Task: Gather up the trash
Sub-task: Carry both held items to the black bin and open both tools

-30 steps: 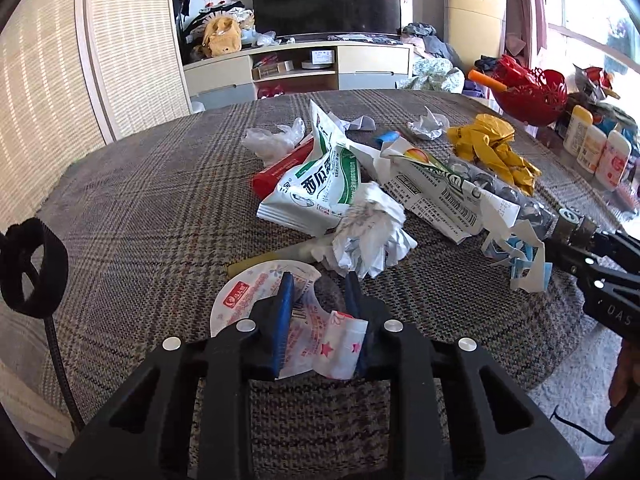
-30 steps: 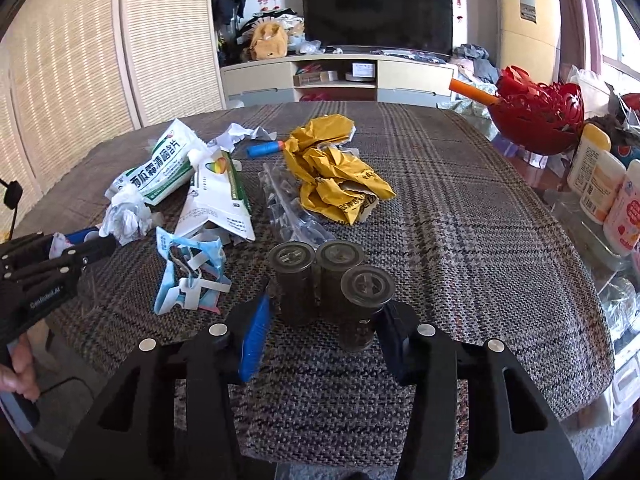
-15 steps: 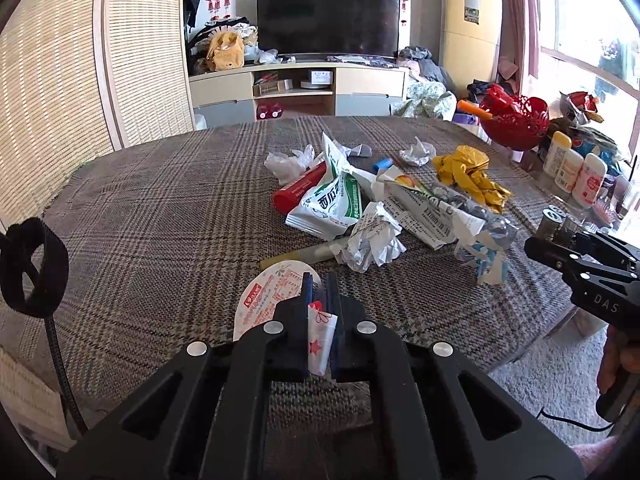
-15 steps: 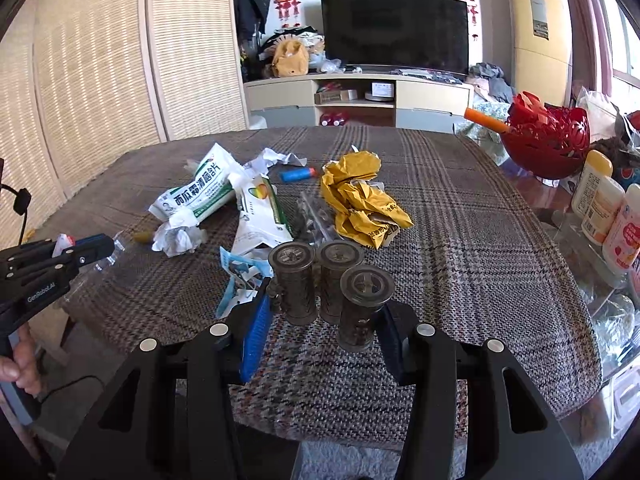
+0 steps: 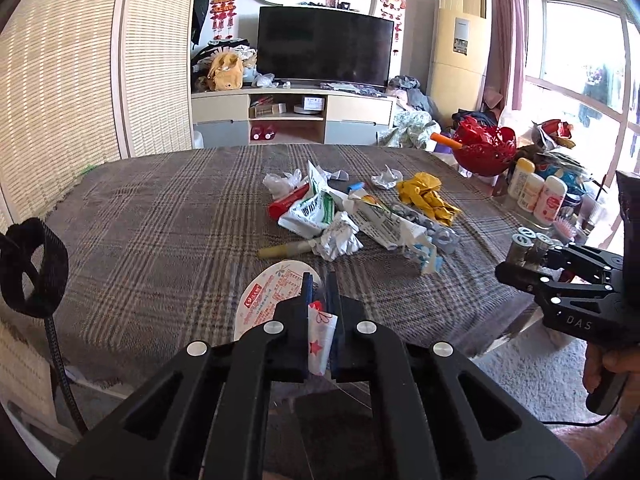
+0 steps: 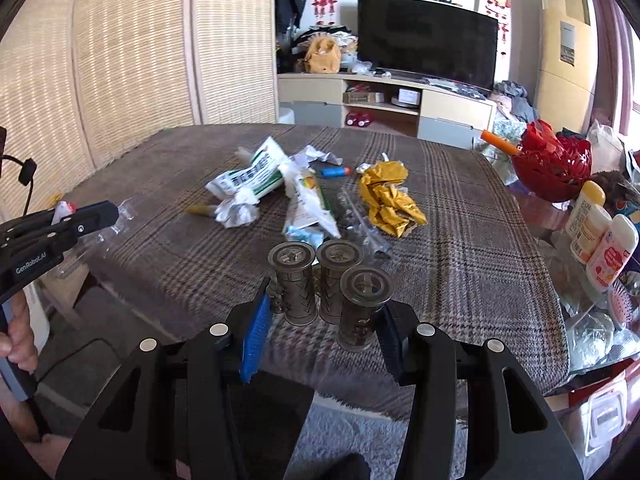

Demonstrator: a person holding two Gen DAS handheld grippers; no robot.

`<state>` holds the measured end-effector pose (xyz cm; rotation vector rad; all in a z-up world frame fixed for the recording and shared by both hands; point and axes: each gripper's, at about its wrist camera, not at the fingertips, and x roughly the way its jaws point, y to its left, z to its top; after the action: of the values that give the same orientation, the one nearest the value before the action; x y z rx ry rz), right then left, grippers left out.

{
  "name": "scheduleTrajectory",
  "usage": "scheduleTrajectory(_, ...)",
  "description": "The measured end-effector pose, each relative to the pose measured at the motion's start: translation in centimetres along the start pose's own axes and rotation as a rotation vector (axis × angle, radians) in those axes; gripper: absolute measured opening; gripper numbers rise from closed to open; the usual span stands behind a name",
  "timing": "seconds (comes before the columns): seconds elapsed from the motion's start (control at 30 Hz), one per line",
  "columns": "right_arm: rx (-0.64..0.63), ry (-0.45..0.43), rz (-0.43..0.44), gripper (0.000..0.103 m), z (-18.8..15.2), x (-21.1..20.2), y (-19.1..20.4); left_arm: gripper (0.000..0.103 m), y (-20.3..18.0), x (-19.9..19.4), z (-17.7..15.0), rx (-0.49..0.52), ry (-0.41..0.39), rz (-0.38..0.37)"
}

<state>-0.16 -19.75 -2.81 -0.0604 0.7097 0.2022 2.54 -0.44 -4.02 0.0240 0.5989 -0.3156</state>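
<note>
Left wrist view: left gripper pinches a starred wrapper at lower centre.
Right gripper clamps three ribbed canisters at centre frame; trash pile lies mid-table.

a black television is standing on the far cabinet. a red basket is sitting at the table's right edge, with white bottles standing just beside it.

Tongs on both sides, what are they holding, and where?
Left tongs pinch a clear wrapper by its edge. Right tongs squeeze three metal cans around their sides.
</note>
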Motion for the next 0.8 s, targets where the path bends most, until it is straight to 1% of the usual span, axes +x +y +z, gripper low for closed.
scheduleTrajectory(0.07,-0.023,0.026,0.023,0.049,-0.6,-0.3,0.5,0.005,-0.2,-0.6,-0.7,-0.003,0.008,-0.005)
scheduleTrajectory(0.13,-0.047,0.047,0.028,0.049,-1.0,-0.3,0.9,0.005,-0.5,-1.0,-1.6,0.000,0.023,-0.005)
scheduleTrajectory(0.23,-0.061,0.098,0.057,0.049,-1.8,0.1,1.1,0.005,-1.0,-1.0,-3.1,-0.002,0.062,-0.022)
scheduleTrajectory(0.33,-0.062,0.169,0.122,0.049,-2.5,0.9,1.2,0.005,-1.3,-0.3,-4.4,-0.001,0.118,-0.035)
scheduleTrajectory(0.43,-0.081,0.212,0.148,0.049,-3.2,1.9,1.5,0.005,-1.4,0.5,-5.8,-0.009,0.171,-0.054)
scheduleTrajectory(0.57,-0.092,0.263,0.176,0.049,-4.0,3.4,1.7,0.005,-1.8,2.2,-7.5,-0.012,0.245,-0.087)
scheduleTrajectory(0.63,-0.098,0.286,0.175,0.049,-4.5,4.4,1.7,0.005,-2.1,3.5,-8.5,-0.012,0.287,-0.101)
scheduleTrajectory(0.7,-0.094,0.307,0.175,0.049,-5.2,5.4,1.7,0.005,-2.3,4.9,-9.4,-0.012,0.327,-0.102)
scheduleTrajectory(0.8,-0.077,0.345,0.201,0.049,-6.3,7.0,1.7,0.005,-2.4,7.1,-10.5,-0.020,0.380,-0.097)
